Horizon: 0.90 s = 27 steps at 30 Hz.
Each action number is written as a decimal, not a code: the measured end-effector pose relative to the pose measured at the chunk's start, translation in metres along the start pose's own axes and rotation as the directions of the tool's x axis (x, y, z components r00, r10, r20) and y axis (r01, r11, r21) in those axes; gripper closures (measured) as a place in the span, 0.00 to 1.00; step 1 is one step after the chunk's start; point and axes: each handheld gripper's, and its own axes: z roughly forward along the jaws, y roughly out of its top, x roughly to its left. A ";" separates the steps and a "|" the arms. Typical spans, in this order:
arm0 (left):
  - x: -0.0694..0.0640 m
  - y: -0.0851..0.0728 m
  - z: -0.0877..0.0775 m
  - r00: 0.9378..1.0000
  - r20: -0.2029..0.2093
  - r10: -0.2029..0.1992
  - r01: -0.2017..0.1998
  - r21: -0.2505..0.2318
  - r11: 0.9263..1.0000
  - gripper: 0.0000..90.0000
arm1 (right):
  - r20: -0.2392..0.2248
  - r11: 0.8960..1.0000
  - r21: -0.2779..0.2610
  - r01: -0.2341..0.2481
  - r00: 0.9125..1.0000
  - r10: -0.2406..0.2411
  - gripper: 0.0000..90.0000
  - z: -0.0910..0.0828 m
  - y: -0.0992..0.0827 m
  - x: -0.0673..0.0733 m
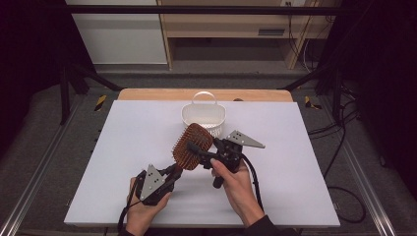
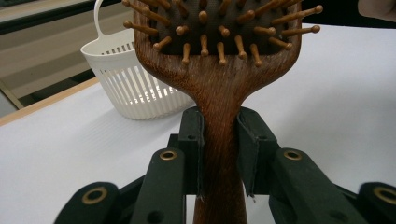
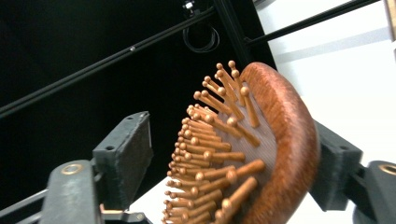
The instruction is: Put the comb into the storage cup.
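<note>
high view: your left gripper (image 1: 169,174) clamps the stiff wooden hairbrush (image 1: 193,146) by its handle, mid-tabletop (image 1: 123,147), basket (image 1: 203,117) near the far edge. left gripper view: that neck grip looks firm. right gripper view: your right gripper (image 3: 233,163) straddles the head, one pad on its smooth back, the other clear of the bristles.

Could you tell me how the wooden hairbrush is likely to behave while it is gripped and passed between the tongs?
The hairbrush looks like solid wood, so it is probably stiff and will not sag. Its polished handle may slip a little in the left tongs, which clamp only the narrow neck. The wide head with pegs probably makes it top-heavy, so it may pivot.
</note>
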 end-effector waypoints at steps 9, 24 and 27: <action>0.000 0.000 -0.001 1.000 -0.009 0.016 -0.016 -0.027 0.999 0.80 | -0.021 0.999 0.023 -0.032 0.999 0.032 0.38 0.005 -0.001 0.002; 0.004 -0.005 0.001 1.000 0.002 -0.021 0.021 -0.032 0.999 0.80 | -0.026 0.997 0.024 -0.077 0.997 0.077 0.52 0.009 0.000 0.006; 0.004 -0.005 -0.001 1.000 0.002 -0.030 0.030 -0.054 0.998 0.80 | -0.009 0.998 0.036 -0.055 0.998 0.056 0.54 0.010 0.004 0.011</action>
